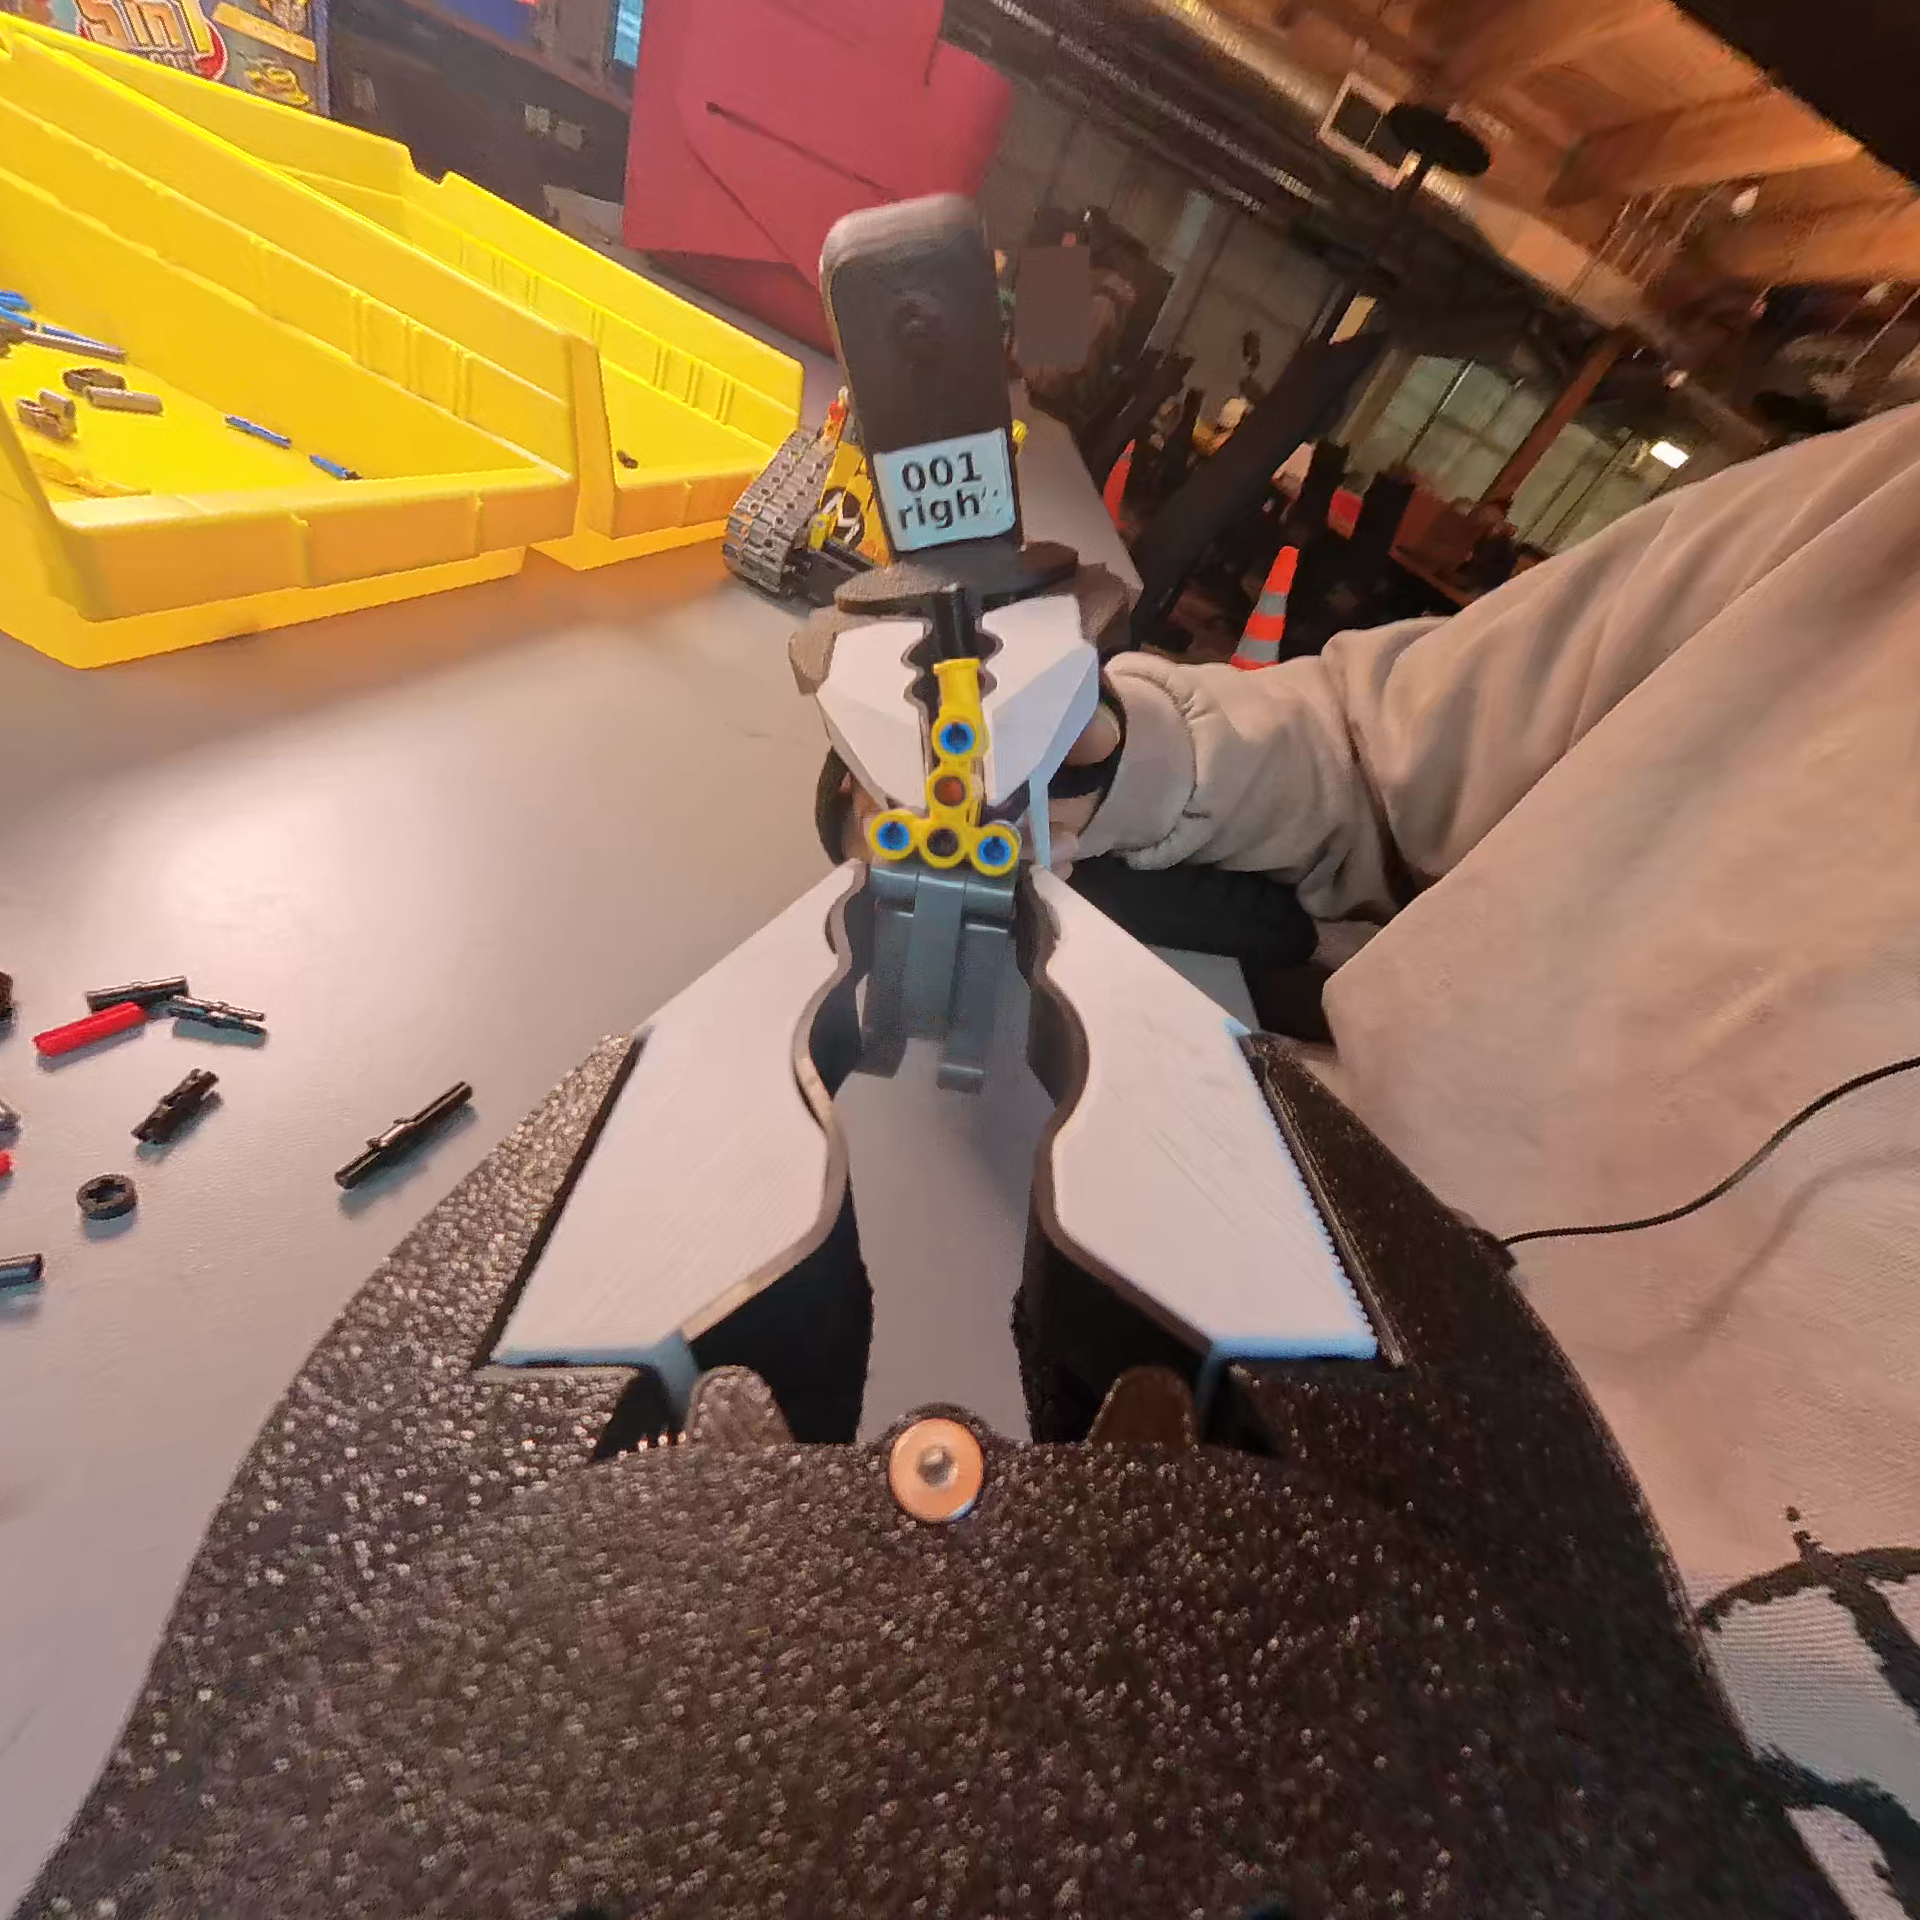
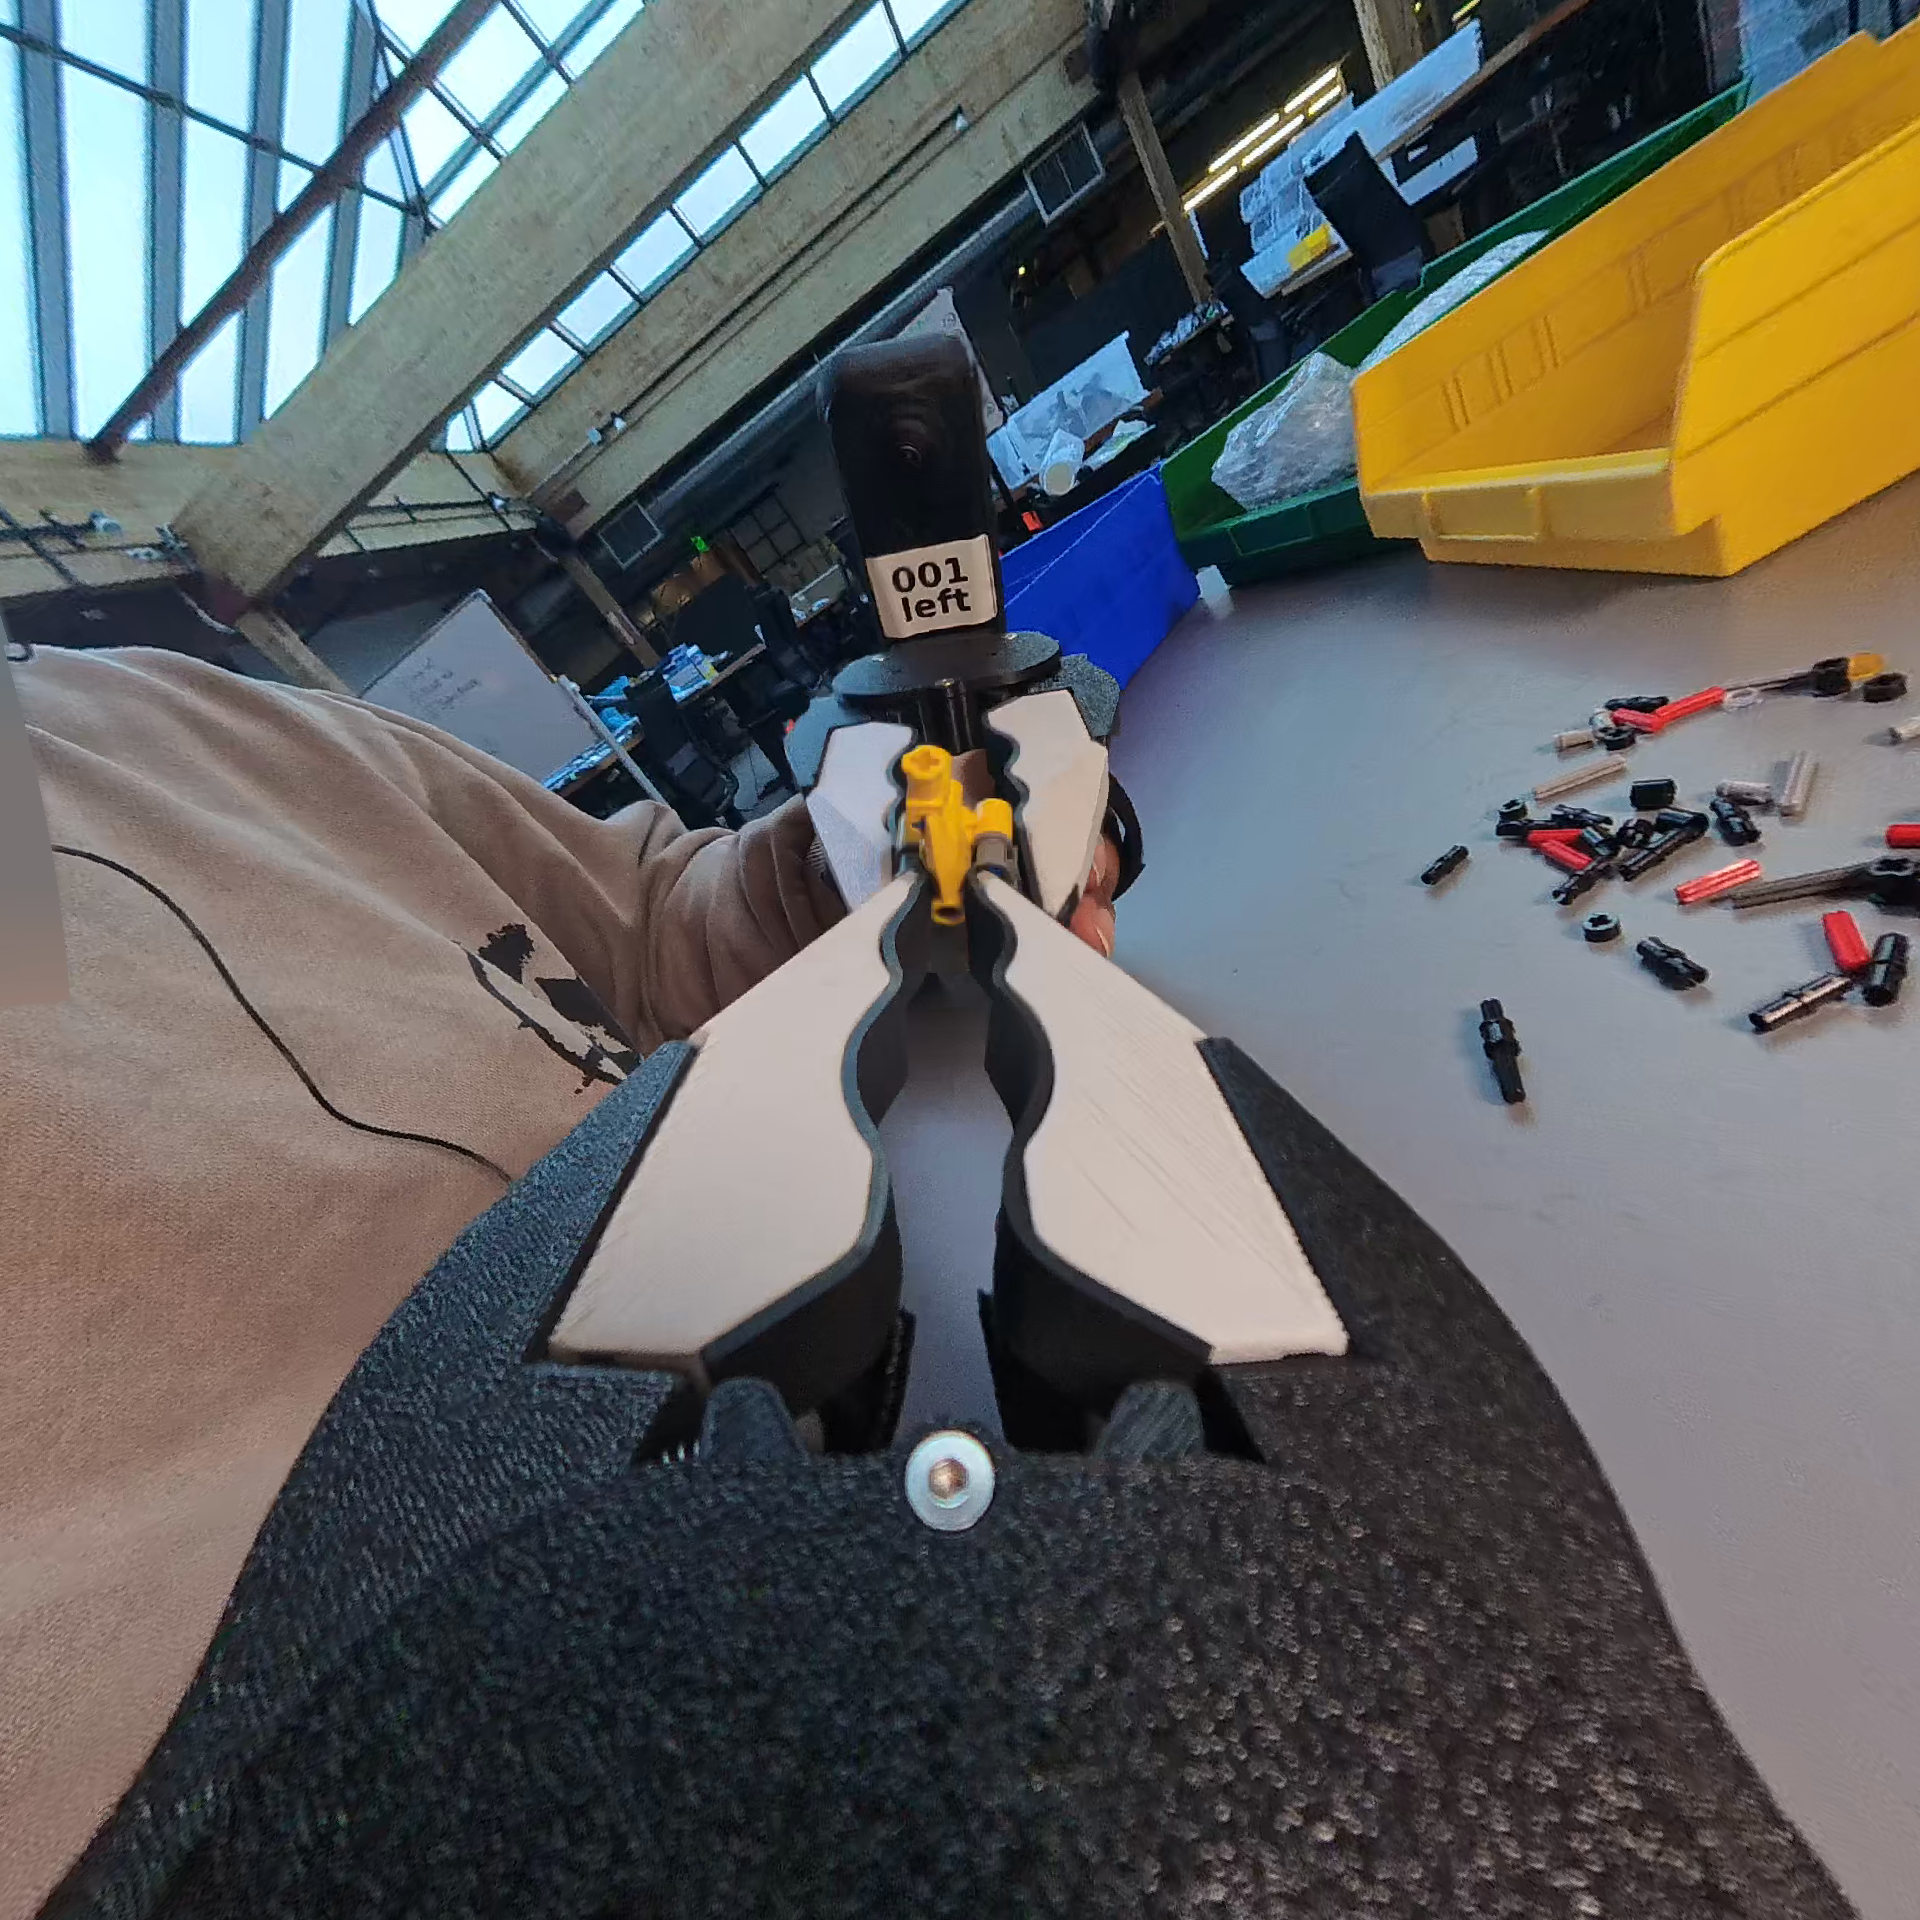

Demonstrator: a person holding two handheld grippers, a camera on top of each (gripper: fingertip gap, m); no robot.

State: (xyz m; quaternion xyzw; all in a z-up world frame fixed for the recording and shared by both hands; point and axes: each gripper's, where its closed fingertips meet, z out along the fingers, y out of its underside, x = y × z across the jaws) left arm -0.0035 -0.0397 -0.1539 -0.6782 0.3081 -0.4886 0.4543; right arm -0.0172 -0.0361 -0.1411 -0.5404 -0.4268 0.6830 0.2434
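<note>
Clamping a grey piece (image 1: pixel 940 966) of the small brick assembly, left gripper (image 1: pixel 940 883) meets right gripper (image 2: pixel 951 894), closed on its yellow T-beam (image 1: pixel 951 800) above it. Light, rigid plastic; pinned joints probably pop apart, so grip beams.

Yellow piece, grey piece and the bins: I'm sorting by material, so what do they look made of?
The yellow piece looks like glossy moulded plastic: bright colour, round pin holes. The grey piece looks like duller plastic of the same kind. The left gripper pinches the grey one; the right gripper pinches the yellow. The bins seem smooth rigid plastic with moulded ribs.
</note>
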